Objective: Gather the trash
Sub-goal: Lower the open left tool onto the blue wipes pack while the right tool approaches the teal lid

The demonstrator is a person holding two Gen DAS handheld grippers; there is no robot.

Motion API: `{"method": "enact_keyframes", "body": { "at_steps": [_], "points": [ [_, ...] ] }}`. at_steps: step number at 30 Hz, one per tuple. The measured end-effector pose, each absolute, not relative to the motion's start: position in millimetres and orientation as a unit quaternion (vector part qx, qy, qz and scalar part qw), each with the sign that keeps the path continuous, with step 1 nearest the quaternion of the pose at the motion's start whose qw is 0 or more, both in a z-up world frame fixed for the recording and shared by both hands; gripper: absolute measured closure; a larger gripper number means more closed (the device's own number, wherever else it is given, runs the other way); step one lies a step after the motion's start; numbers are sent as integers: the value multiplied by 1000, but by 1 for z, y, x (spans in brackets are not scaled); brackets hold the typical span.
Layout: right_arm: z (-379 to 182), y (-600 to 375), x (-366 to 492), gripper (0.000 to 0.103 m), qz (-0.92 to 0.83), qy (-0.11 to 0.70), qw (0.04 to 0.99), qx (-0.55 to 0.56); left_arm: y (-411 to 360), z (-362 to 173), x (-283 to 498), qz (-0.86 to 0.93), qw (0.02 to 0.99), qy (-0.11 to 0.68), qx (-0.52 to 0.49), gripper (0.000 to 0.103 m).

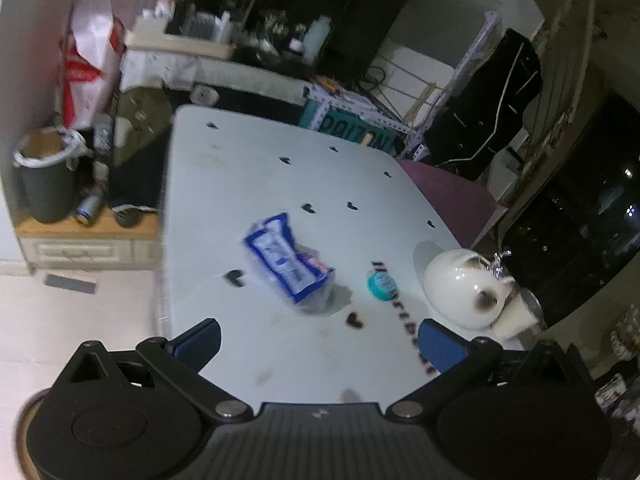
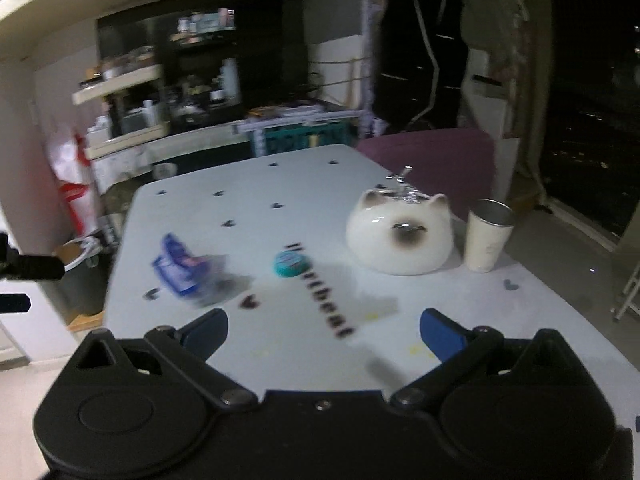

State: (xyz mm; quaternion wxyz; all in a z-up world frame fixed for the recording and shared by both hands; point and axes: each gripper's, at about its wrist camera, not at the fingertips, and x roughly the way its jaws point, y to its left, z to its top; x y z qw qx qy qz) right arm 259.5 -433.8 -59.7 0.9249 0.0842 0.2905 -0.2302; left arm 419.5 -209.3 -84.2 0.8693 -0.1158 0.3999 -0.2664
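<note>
A crumpled blue and white plastic wrapper (image 1: 289,263) (image 2: 185,270) lies on the white table (image 1: 248,176) (image 2: 304,184). To its right sits a small round teal lid (image 1: 381,285) (image 2: 289,264). My left gripper (image 1: 320,340) hovers open over the table's near edge, nothing between its blue pads; the wrapper lies just ahead of it. My right gripper (image 2: 323,330) is also open and empty, a little short of the teal lid. A dark bin with a white liner (image 1: 47,176) (image 2: 82,276) stands on the floor left of the table.
A white cat-shaped ceramic bowl (image 1: 464,288) (image 2: 400,236) with crumpled foil on top stands at the table's right, a cream cup with a metal rim (image 2: 489,240) beside it. Black heart stickers and lettering mark the tabletop. Cluttered shelves and a purple chair (image 2: 436,160) lie beyond.
</note>
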Motion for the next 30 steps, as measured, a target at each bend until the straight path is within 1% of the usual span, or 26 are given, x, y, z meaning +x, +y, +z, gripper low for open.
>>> {"method": "enact_keyframes", "body": {
  "at_steps": [6,12,17,23,24,25,27,30],
  "points": [
    [-99,-451,298,0,-243,275,926,83,-245,-119,479,-264,844,440,-157,0],
    [-139,-451,350,0,-214,308,924,76,-264,-160,531,-227,808,494,-226,0],
    [-167,-456,393,0,-204,335,916,82,-265,-175,550,-198,795,506,-270,3],
    [-185,-468,441,0,-201,354,911,70,-270,-185,570,-183,789,519,-274,8],
    [-187,-471,449,2,-200,358,909,68,-272,-186,574,-181,789,520,-273,8],
    [-189,-475,456,10,-199,361,909,69,-273,-188,576,-179,788,523,-272,8],
    [-193,-484,472,19,-193,366,907,78,-274,-190,581,-170,781,537,-270,8],
    [-198,-493,493,24,-183,372,906,83,-275,-193,584,-161,772,552,-270,9]
  ]
}}
